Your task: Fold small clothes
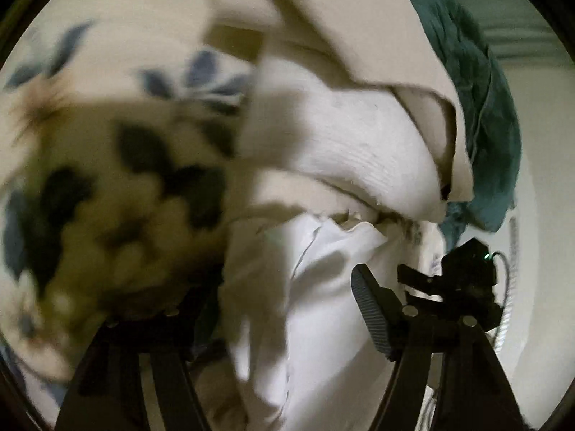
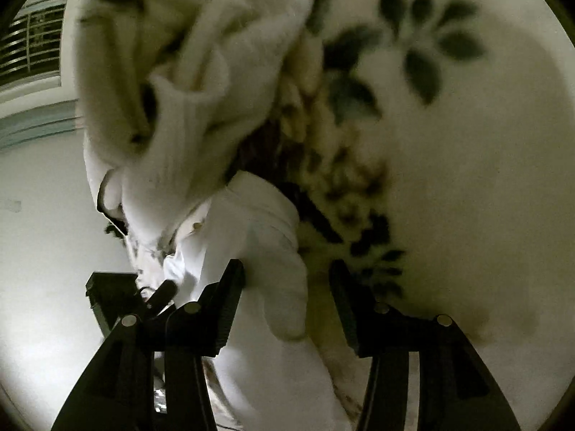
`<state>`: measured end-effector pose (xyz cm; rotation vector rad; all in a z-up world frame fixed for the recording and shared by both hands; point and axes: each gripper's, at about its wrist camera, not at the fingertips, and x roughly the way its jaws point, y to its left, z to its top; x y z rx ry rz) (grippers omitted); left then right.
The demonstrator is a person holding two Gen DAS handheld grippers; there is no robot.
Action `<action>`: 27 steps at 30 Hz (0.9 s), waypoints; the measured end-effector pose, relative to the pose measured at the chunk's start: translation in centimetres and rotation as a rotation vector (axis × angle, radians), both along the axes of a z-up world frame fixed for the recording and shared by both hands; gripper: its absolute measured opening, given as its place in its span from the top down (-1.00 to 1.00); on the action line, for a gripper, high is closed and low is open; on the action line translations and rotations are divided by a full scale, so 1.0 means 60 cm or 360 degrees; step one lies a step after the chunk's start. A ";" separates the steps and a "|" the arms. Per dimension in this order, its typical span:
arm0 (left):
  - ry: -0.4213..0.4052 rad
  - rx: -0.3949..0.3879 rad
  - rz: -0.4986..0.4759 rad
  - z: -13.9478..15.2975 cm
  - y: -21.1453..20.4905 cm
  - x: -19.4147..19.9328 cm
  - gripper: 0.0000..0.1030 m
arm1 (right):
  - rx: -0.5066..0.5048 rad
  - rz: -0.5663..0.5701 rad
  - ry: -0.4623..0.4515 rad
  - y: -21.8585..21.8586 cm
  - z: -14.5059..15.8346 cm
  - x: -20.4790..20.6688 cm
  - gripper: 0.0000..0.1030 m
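A white garment point(image 1: 316, 287) hangs bunched in front of the left wrist camera, with a ribbed cream part point(image 1: 345, 136) above it. My left gripper point(image 1: 287, 287) has its jaws wide apart with the white cloth lying between them; the left finger is hidden by cloth. In the right wrist view the same white garment point(image 2: 251, 237) hangs between the spread jaws of my right gripper point(image 2: 284, 294), its fold resting against the left finger point(image 2: 226, 309). The other gripper's black body point(image 2: 111, 291) shows just left of it.
A cream sheet with blue and brown flowers point(image 1: 107, 165) lies under the clothes, also in the right wrist view point(image 2: 431, 107). A teal cloth point(image 1: 481, 115) lies at the right. A pale wall and louvred window point(image 2: 32, 43) stand behind.
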<state>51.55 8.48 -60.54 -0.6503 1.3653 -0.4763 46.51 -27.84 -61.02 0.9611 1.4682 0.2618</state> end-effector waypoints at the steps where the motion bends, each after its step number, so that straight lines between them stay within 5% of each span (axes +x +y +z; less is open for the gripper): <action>1: -0.0038 0.0028 -0.0026 0.003 -0.010 0.002 -0.28 | 0.0053 -0.0011 -0.0012 0.004 -0.006 0.004 -0.01; 2: -0.0086 0.0070 -0.0047 0.010 -0.019 0.006 -0.15 | 0.0083 -0.0018 -0.0018 0.005 -0.008 0.005 -0.01; 3: -0.0128 0.0105 -0.0062 0.016 -0.025 0.007 0.46 | 0.0131 -0.0034 -0.0027 0.008 -0.011 0.009 -0.01; 4: -0.0141 0.0148 -0.0088 0.019 -0.030 0.010 0.74 | 0.0155 -0.0049 -0.0031 0.010 -0.013 0.012 -0.01; 5: -0.0139 0.0132 -0.0093 0.019 -0.031 0.013 0.80 | 0.0162 -0.0061 -0.0036 0.013 -0.015 0.017 0.05; 6: -0.0170 0.0134 -0.0085 0.026 -0.028 0.013 0.81 | 0.0156 -0.0071 -0.0056 0.015 -0.013 0.018 0.23; 7: -0.0203 0.0155 -0.0091 0.034 -0.027 0.010 0.81 | 0.0115 -0.0062 -0.0089 0.019 -0.006 0.021 0.74; 9: -0.0233 0.0155 -0.0088 0.047 -0.028 0.004 0.82 | 0.0058 -0.0024 -0.0142 0.029 0.010 0.025 0.81; 16: -0.0387 0.0112 -0.0083 0.120 -0.027 -0.038 0.82 | 0.0001 0.0036 -0.0372 0.065 0.110 0.005 0.85; 21: -0.0472 0.0041 -0.0102 0.190 -0.002 -0.135 0.80 | 0.0030 0.0119 -0.0530 0.078 0.206 -0.080 0.85; 25: -0.0367 0.0024 -0.0121 0.201 0.019 -0.252 0.61 | 0.0073 0.0237 -0.0564 0.062 0.243 -0.224 0.80; 27: -0.0224 0.0039 -0.0104 0.188 0.037 -0.333 0.27 | 0.0062 0.0355 -0.0498 0.078 0.246 -0.302 0.75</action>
